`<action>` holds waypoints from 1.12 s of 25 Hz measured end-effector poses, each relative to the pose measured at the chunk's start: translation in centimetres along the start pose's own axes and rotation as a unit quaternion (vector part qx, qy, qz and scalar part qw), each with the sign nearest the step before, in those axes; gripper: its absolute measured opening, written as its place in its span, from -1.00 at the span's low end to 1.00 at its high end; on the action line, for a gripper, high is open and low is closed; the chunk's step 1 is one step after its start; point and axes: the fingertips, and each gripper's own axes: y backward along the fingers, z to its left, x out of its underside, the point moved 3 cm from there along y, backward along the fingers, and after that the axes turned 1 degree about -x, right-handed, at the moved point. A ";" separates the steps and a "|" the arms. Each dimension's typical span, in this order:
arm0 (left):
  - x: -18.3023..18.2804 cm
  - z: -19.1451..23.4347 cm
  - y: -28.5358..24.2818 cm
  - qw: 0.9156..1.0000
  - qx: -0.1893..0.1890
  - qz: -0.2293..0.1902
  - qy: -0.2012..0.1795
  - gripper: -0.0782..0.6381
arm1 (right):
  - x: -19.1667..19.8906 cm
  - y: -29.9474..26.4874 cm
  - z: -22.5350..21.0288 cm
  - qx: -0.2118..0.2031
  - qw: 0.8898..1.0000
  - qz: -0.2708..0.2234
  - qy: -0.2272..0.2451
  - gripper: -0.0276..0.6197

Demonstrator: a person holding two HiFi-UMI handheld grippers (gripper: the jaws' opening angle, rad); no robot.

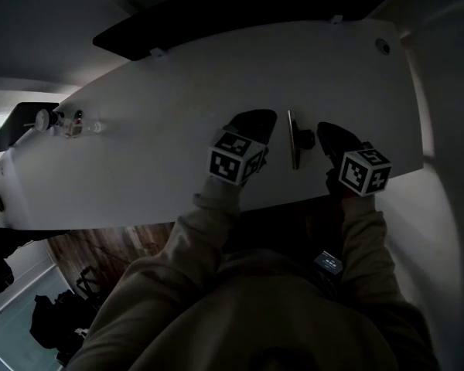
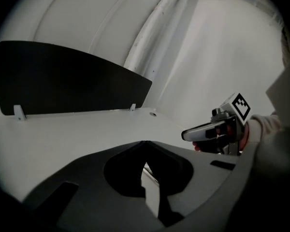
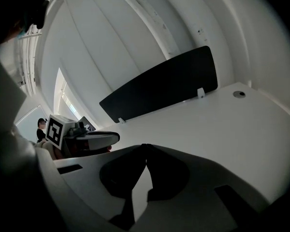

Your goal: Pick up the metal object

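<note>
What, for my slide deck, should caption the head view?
Left gripper and right gripper, both shut, over the white table, flanking the metal object.

All three views are dim and underexposed. In the head view the white desk [image 1: 178, 76] reads as flat grey, and the person's sleeve [image 1: 209, 230] is murky. Both gripper views are fisheye, with a black vignette at the corners and the divider panel [image 3: 159, 88] beyond the jaws bowed. The jaws themselves are soft, dark silhouettes. The strongest light is a bright strip [image 3: 63, 99] far to the left of the right gripper [image 3: 146, 146].
</note>
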 end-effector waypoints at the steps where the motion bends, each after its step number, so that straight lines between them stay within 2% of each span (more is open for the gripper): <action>1: 0.5 -0.1 -0.2 1.000 0.002 0.003 0.002 -0.78 | 0.4 -0.2 -0.1 0.001 1.000 0.002 -0.002 -0.86; 10: 3.9 -0.7 -1.5 1.000 0.013 0.019 0.018 -0.78 | 3.6 -1.8 -1.2 -0.002 1.000 0.022 -0.011 -0.86; 18: 5.9 -0.8 -2.5 0.999 0.017 0.024 0.032 -0.78 | 5.4 -2.3 -2.5 0.017 0.999 0.025 -0.015 -0.85; 19: 6.0 -0.8 -2.4 0.999 0.018 0.024 0.033 -0.78 | 5.6 -2.3 -2.5 0.022 0.999 0.026 -0.014 -0.80; 20: 6.2 -0.7 -2.4 0.999 0.018 0.025 0.034 -0.78 | 5.7 -2.5 -2.5 0.025 0.999 0.027 -0.012 -0.60; 23: 6.4 -0.6 -2.4 0.999 0.019 0.026 0.037 -0.78 | 6.4 -3.1 -2.6 0.027 0.999 0.033 -0.007 -0.37; 28: 7.1 -1.3 -2.8 0.998 0.026 0.028 0.042 -0.78 | 7.5 -3.6 -3.3 0.033 0.998 0.045 -0.018 -0.27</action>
